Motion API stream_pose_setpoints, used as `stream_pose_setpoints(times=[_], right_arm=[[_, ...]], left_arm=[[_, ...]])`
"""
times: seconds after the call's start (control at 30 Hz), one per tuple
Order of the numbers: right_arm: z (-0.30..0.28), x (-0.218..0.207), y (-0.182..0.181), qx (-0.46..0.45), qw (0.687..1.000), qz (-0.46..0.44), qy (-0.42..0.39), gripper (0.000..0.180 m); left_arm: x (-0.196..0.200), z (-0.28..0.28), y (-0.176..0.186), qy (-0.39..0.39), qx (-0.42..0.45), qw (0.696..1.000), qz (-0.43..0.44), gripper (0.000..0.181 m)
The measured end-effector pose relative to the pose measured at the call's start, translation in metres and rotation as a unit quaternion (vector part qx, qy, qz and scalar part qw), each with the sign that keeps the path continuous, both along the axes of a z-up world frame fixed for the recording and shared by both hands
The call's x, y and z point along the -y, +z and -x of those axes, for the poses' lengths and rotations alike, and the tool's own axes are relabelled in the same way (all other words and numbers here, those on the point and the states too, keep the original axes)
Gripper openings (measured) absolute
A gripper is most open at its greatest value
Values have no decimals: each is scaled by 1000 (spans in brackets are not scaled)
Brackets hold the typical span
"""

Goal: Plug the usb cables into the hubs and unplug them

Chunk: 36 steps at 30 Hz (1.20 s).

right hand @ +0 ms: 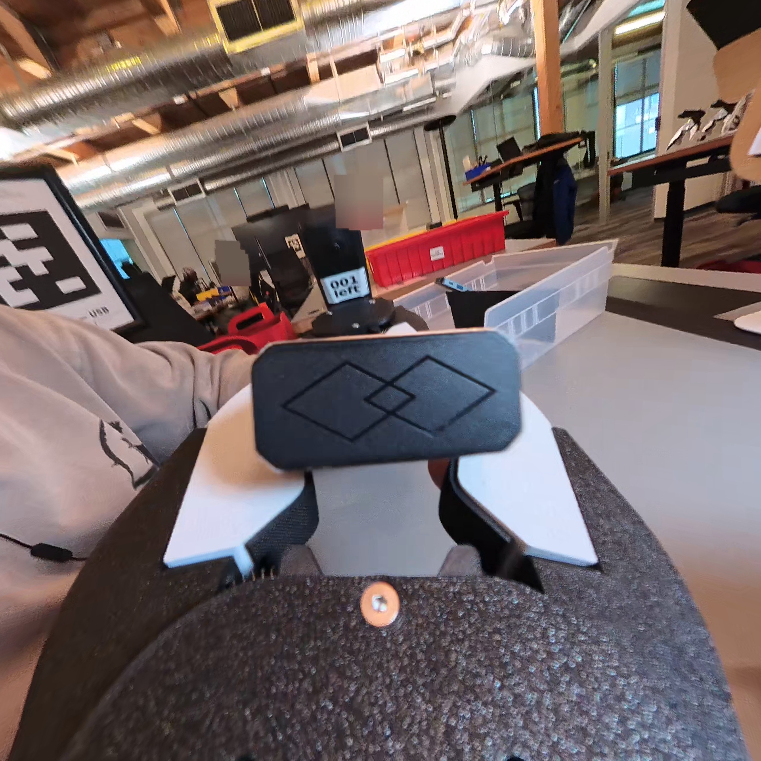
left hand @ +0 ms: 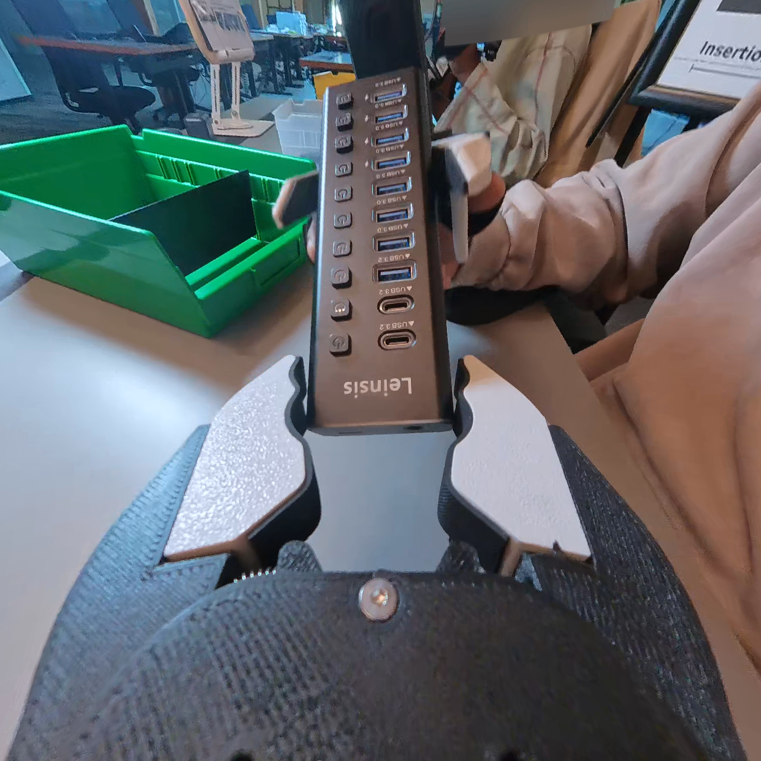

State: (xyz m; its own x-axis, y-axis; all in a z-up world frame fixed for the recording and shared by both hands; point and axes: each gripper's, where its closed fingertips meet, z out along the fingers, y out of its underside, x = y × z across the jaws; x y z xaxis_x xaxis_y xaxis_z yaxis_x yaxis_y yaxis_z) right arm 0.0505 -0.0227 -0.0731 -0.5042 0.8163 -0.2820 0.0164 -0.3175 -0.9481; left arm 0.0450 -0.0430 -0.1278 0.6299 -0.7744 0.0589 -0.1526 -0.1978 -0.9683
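Clamping the hub (left hand: pixel 376 247) by its near end, the left gripper (left hand: pixel 379 395) lifts it off the table (left hand: pixel 103 391), ports facing up for easy access. The right gripper (left hand: pixel 372 197) straddles the hub midway, jaws apart; its own view sees only the hub's black end (right hand: pixel 385 397). No cable shows.

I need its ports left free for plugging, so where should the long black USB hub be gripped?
Grip the long black USB hub by its plain long side walls at the port-free end, coming in along its length, as the left gripper does. Ports and buttons fill the top face.
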Motion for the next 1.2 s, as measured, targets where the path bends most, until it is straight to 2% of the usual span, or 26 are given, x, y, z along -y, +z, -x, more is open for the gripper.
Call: stream_pose_setpoints(times=[0.03, 0.17, 0.27, 0.37, 0.5, 0.57, 0.7, 0.77, 0.87, 0.93, 1.0, 1.07, 1.13, 1.2], right_arm=[[-2, -2, 3, -5, 1000, 5, 2, 75], [-7, -1, 0, 22, 998, 31, 45, 78], [-11, 1, -2, 67, 983, 124, 116, 79], [-5, -6, -20, 124, 966, 186, 132, 71], [-1, 8, -57, 215, 952, 160, 149, 40], [-4, 18, -67, 241, 948, 127, 166, 34], [-15, 31, -65, 249, 935, 130, 216, 30], [-16, 28, -60, 238, 934, 150, 218, 30], [-13, 28, -43, 203, 929, 207, 230, 29], [-7, 27, -29, 156, 934, 238, 215, 28], [-3, 22, -14, 103, 937, 272, 191, 28], [-5, 14, 1, 47, 945, 278, 166, 27], [-7, 11, 5, 34, 957, 251, 142, 28], [-9, 9, 9, 25, 961, 245, 124, 28]], left_arm=[[1, 3, -2, -4, -7, 1000, -1, 71], [3, 19, 1, 0, -50, 998, -30, 71], [10, 32, 4, 5, -140, 987, -76, 71], [17, 39, 4, 5, -250, 961, -120, 70], [24, 36, 4, -24, -353, 921, -162, 67], [23, 40, 7, -36, -393, 901, -178, 65], [21, 39, 9, -46, -380, 910, -161, 68], [13, 43, 22, -7, -324, 931, -165, 69], [-8, 63, 49, 96, -149, 971, -159, 41], [-20, 72, 52, 147, -14, 983, -108, 51], [-18, 57, 50, 108, 134, 985, -25, 56], [-13, 40, 48, 58, 239, 969, 40, 62], [-10, 29, 49, 30, 302, 951, 68, 41], [-7, 18, 44, 15, 297, 952, 76, 44]])
